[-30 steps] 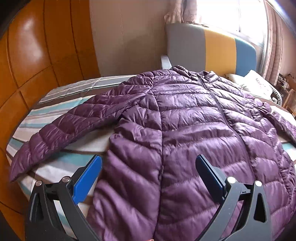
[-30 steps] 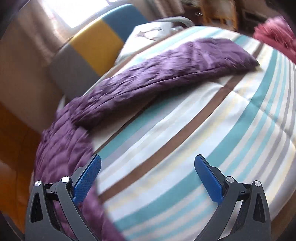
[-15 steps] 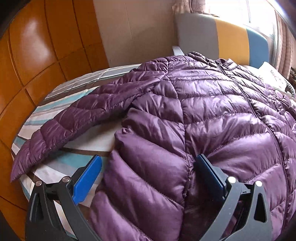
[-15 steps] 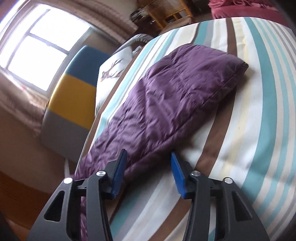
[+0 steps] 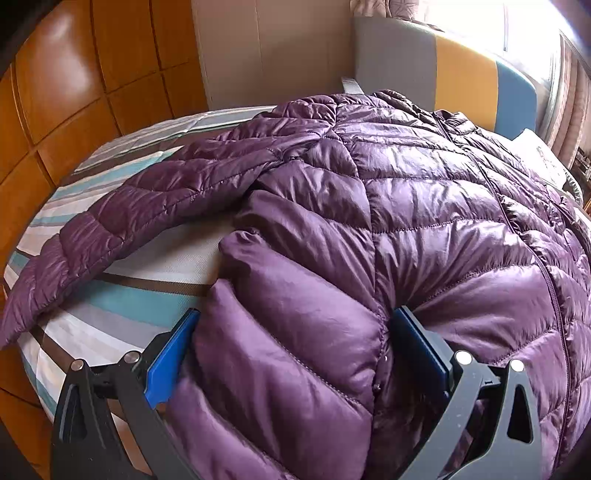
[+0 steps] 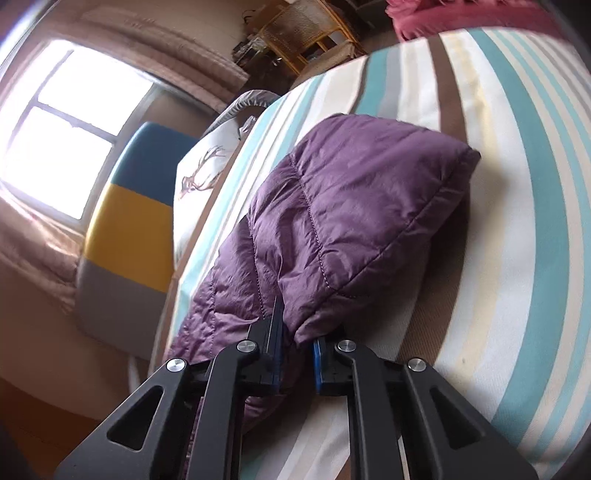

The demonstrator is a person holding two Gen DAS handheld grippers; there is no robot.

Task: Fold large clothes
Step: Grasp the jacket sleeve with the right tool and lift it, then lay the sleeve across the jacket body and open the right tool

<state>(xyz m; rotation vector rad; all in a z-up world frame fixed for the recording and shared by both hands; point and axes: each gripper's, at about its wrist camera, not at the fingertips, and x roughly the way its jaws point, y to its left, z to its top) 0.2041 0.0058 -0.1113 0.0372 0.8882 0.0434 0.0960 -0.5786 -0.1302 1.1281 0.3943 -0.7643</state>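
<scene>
A purple quilted puffer jacket point(image 5: 406, 206) lies front up and spread on a striped bed. In the left wrist view my left gripper point(image 5: 295, 343) is open wide, its blue pads on either side of the jacket's lower hem near the side edge, pressing into the padding. One sleeve point(image 5: 122, 229) stretches left across the bed. In the right wrist view my right gripper point(image 6: 297, 343) is shut on the other sleeve point(image 6: 354, 214) a short way up from its cuff, which lies on the bedspread.
The striped bedspread point(image 6: 517, 229) covers the bed. A grey, yellow and blue headboard point(image 5: 461, 74) stands at the far end, with a deer-print pillow point(image 6: 207, 173) before it. Orange wooden panels point(image 5: 74, 92) rise at left. A wicker shelf point(image 6: 306, 29) stands beyond the bed.
My right gripper moved from over the bare bedspread to the sleeve and closed on it. My left gripper pushed forward onto the jacket's hem, still open.
</scene>
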